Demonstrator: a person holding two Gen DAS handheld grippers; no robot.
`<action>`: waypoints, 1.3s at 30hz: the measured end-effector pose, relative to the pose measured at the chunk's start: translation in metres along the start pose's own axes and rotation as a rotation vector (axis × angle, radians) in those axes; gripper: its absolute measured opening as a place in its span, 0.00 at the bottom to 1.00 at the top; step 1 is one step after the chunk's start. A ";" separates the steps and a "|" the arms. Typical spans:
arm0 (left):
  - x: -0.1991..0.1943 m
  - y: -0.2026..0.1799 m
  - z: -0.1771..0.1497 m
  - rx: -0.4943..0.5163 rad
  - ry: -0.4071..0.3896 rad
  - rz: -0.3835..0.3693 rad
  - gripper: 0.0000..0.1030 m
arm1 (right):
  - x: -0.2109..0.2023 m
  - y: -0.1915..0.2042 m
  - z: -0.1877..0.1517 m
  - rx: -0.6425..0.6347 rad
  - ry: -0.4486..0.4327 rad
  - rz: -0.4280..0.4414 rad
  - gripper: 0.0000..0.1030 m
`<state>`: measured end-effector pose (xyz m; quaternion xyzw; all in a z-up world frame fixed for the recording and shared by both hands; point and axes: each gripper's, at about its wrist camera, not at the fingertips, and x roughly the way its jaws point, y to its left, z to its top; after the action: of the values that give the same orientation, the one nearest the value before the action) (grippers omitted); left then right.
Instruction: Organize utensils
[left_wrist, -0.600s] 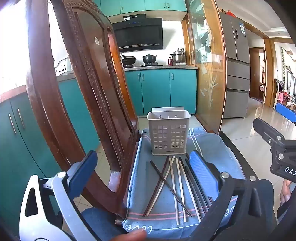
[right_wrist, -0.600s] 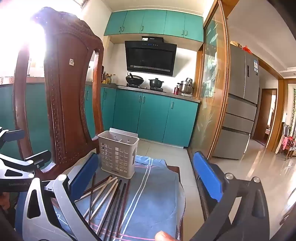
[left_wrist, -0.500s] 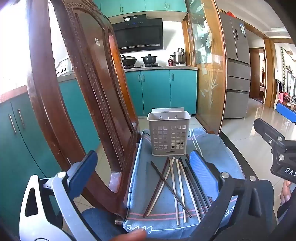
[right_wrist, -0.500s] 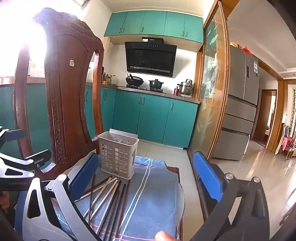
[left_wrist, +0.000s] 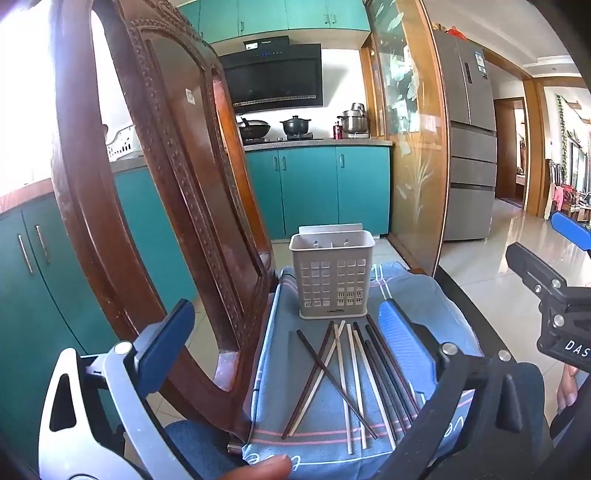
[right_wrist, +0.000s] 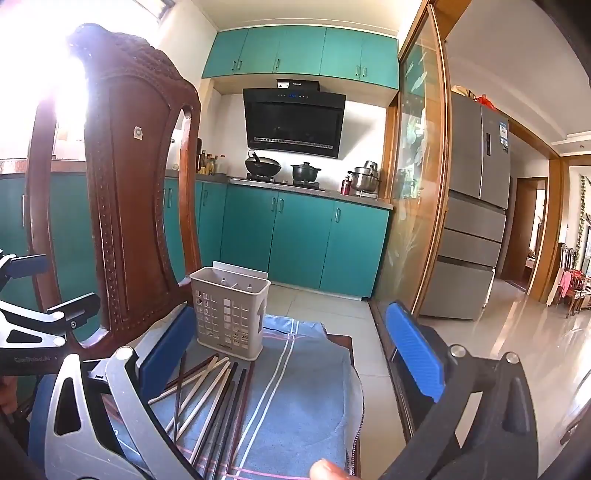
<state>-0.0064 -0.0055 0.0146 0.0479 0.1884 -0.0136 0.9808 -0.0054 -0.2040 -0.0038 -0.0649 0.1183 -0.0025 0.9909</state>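
Several dark and pale chopsticks lie loosely on a blue cloth, just in front of an upright, empty grey slotted utensil holder. My left gripper is open and empty, held above the near ends of the chopsticks. My right gripper is open and empty, to the right of the chopsticks and holder, above the cloth. The right gripper also shows at the right edge of the left wrist view.
A carved wooden chair back rises at the left of the cloth, also in the right wrist view. Teal kitchen cabinets, a glass partition and a fridge stand behind. Tiled floor lies to the right.
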 end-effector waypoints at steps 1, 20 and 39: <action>0.000 0.000 0.000 0.001 0.000 -0.001 0.96 | 0.000 0.000 0.000 0.001 -0.001 0.001 0.98; 0.000 0.002 0.007 -0.010 -0.030 0.008 0.96 | -0.005 0.002 -0.004 -0.001 -0.026 0.009 0.98; -0.002 0.005 0.003 -0.010 -0.041 0.010 0.96 | -0.006 0.004 -0.004 -0.004 -0.031 0.014 0.98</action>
<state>-0.0068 -0.0014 0.0188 0.0436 0.1683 -0.0086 0.9847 -0.0124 -0.2008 -0.0071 -0.0660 0.1034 0.0057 0.9924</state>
